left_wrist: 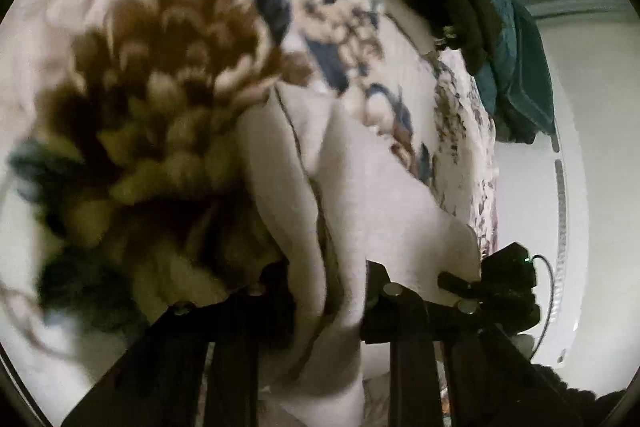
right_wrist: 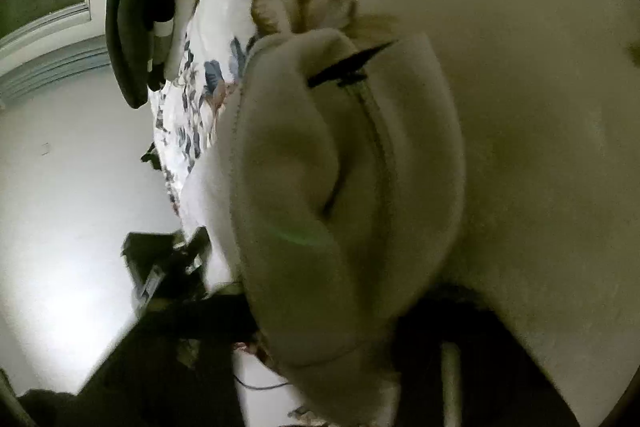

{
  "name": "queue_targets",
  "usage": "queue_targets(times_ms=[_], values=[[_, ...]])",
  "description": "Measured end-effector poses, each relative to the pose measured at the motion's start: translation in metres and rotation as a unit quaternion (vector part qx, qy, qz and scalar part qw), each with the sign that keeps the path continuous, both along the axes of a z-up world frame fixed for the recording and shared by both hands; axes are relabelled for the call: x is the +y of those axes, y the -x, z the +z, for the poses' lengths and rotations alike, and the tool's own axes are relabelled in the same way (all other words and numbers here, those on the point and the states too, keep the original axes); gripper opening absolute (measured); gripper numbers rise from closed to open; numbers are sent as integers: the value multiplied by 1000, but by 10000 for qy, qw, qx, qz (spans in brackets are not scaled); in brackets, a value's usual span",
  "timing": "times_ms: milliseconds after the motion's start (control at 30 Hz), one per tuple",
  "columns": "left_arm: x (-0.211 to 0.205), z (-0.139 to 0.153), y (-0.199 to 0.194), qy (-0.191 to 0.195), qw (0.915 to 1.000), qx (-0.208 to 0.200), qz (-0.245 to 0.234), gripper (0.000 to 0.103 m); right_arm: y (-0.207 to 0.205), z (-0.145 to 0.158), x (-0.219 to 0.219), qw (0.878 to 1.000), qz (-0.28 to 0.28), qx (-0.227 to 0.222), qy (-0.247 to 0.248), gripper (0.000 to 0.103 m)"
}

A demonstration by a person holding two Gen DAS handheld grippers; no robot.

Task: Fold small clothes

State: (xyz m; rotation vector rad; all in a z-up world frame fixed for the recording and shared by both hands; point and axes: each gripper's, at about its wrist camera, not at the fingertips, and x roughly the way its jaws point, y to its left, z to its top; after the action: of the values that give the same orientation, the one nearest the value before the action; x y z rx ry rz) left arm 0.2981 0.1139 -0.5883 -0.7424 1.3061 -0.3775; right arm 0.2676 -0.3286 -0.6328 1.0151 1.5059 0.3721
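The left gripper (left_wrist: 328, 291) sits at the bottom of its own view, its two black fingers (left_wrist: 400, 311) closed on a bunch of the white garment (left_wrist: 352, 187), which runs up between them and spreads out beyond. A thin dark seam line runs along the cloth just past the fingers. Beyond the garment lies the floral blanket (left_wrist: 160, 87), with a large brown flower and blue leaves, blurred. Past the blanket's far edge, dark and teal clothes (left_wrist: 508, 67) are heaped against a pale wall.

In the right wrist view, the right gripper (right_wrist: 320, 339) is mostly buried: the garment (right_wrist: 312, 167) bulges up from the bottom of the frame and covers where the fingertips meet. Dark finger shapes (right_wrist: 208, 315) flank the cloth low down, and the fabric seems to rise from between them, but I cannot tell for certain whether the fingers are pressed together on it. A zipper with a black pull tab (right_wrist: 348, 63) runs up the middle of the garment, beyond the bulge. Behind it, the blanket (right_wrist: 224, 27) shows again, cream with brown and blue print, and to the left of the blanket hangs a pile of black clothes (right_wrist: 132, 19). The other gripper (right_wrist: 168, 263) is visible left of the garment, low in the frame.
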Motion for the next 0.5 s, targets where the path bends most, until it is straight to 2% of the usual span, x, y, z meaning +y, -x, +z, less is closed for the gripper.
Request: queue_targets(times_ms=[133,267,500], values=[[-5,28,-3,-208,9997,-117,-84,17,1,25,4,9997,9,-116,212,24],[0,71,-14,-156,9995,-263,-31,17,-2,65,7,9992,43,-221,320,23],[16,150,-67,-238,9973,-694,-57,17,-61,159,32,9967,152,-684,413,23]])
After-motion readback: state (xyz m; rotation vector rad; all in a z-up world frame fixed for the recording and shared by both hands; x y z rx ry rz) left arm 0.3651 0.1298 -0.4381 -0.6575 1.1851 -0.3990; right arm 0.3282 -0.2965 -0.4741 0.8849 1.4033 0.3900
